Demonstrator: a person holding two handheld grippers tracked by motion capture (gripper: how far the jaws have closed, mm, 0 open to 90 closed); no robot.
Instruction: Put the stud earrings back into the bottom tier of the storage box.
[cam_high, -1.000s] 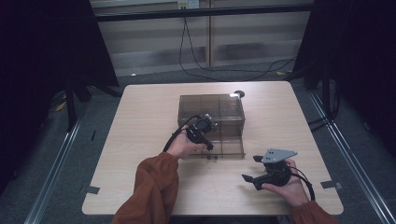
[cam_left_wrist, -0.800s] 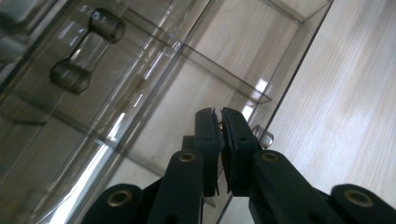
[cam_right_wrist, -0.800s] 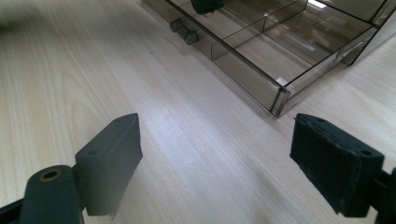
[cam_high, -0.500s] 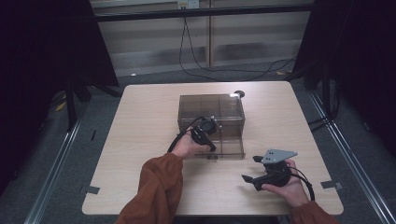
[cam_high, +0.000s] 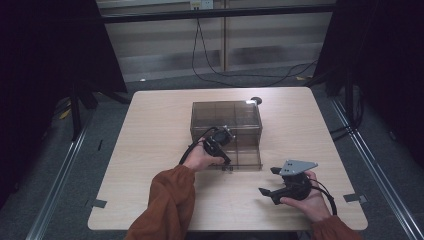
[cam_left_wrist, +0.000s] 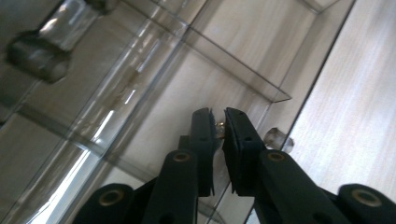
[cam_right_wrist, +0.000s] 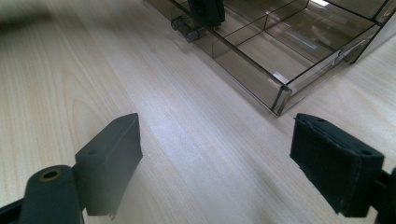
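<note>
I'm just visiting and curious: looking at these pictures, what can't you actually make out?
- What the left gripper pinches: in the left gripper view its fingers hide all but a small shiny bit.
- Whether the plastic box holds anything: in the high view, the tinted lid and the left hand cover parts.
- The box's far end: cut off by the top edge in the right gripper view.
- The right gripper itself: cut off by the bottom edge there.

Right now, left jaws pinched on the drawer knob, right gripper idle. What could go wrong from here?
1. The left gripper grips only a small clear knob at its jaw tips; a hard or off-axis pull could slip it off.
2. Nothing braces the smoked plastic box; the open right gripper sits apart on the table, so the box may slide with the drawer.
3. The drawer already sticks out; further pulling could bring it out fully.
</note>
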